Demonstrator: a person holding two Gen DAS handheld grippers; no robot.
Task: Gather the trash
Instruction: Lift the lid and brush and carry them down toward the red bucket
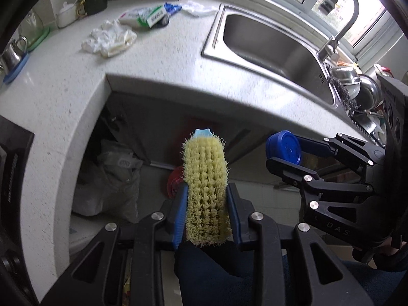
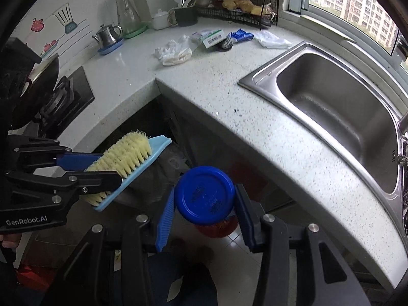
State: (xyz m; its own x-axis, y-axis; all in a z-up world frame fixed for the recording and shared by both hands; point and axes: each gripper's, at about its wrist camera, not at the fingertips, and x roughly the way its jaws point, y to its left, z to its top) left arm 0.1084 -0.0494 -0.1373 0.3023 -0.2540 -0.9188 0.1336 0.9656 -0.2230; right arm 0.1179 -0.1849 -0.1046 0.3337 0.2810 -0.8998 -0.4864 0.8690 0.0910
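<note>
My left gripper (image 1: 206, 191) is shut on a scrub brush (image 1: 205, 186) with yellow bristles and a pale blue back, held in front of the counter edge. In the right wrist view the left gripper (image 2: 112, 168) and the brush (image 2: 127, 158) are at the left. My right gripper (image 2: 205, 191) is shut on a round blue lid (image 2: 204, 193); something red shows just under it. From the left wrist, the right gripper (image 1: 275, 153) and the blue lid (image 1: 283, 148) sit to the right. On the counter lie crumpled white tissue (image 2: 173, 51), a labelled plastic packet (image 2: 210, 37) and a blue wrapper (image 2: 241, 35).
A steel sink (image 2: 255, 81) with a faucet (image 1: 341, 25) fills the right side. A stove with a wok (image 2: 38, 84) stands left, a kettle (image 2: 108, 35) and wire rack (image 2: 237, 7) at the back. A grey bag (image 1: 112, 178) sits under the counter.
</note>
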